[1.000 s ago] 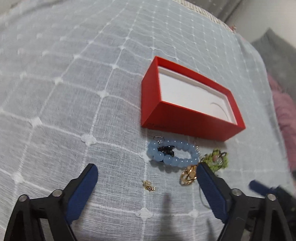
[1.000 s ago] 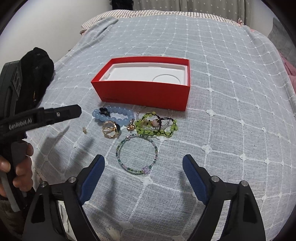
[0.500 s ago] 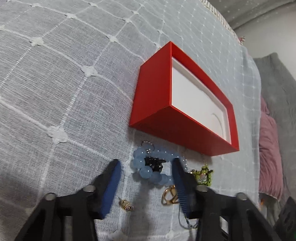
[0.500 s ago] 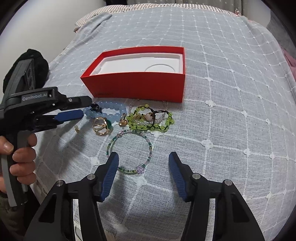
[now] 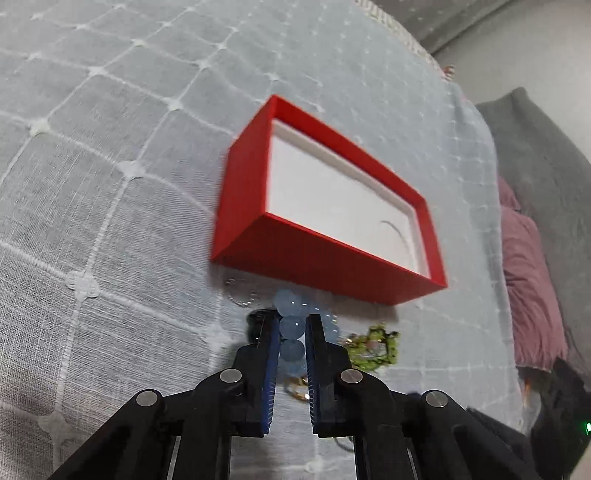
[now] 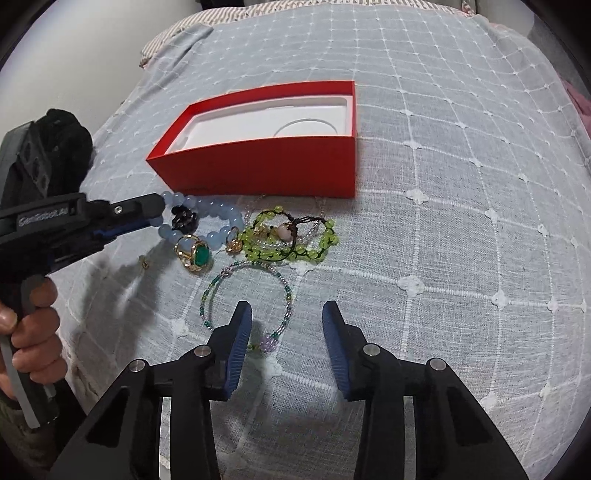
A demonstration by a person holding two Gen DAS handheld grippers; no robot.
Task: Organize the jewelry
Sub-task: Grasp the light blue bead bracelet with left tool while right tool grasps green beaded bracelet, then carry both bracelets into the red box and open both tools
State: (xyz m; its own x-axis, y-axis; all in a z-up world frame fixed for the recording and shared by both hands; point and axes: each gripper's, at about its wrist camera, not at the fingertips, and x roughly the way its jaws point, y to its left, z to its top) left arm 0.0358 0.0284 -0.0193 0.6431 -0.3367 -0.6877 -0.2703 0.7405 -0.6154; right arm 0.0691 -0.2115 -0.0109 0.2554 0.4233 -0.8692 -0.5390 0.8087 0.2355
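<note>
An open red box (image 5: 332, 236) with a white insert lies on the checked cloth; it also shows in the right wrist view (image 6: 266, 155). In front of it lie a pale blue bead bracelet (image 6: 218, 218), a gold ring with a green stone (image 6: 194, 254), a green bead bracelet (image 6: 288, 240) and a thin multicolour bead bracelet (image 6: 247, 299). My left gripper (image 5: 291, 328) is shut on the blue bead bracelet (image 5: 290, 326); it shows at the left of the right wrist view (image 6: 147, 214). My right gripper (image 6: 286, 321) is open above the thin bracelet.
A small gold earring (image 6: 144, 263) lies left of the ring. A pink pillow (image 5: 528, 288) and grey blanket (image 5: 535, 155) lie off the right of the cloth. A striped edge (image 6: 177, 33) marks the far side.
My left gripper moved forward and closed on the blue bead bracelet. My right gripper lowered towards the thin bracelet and its fingers narrowed.
</note>
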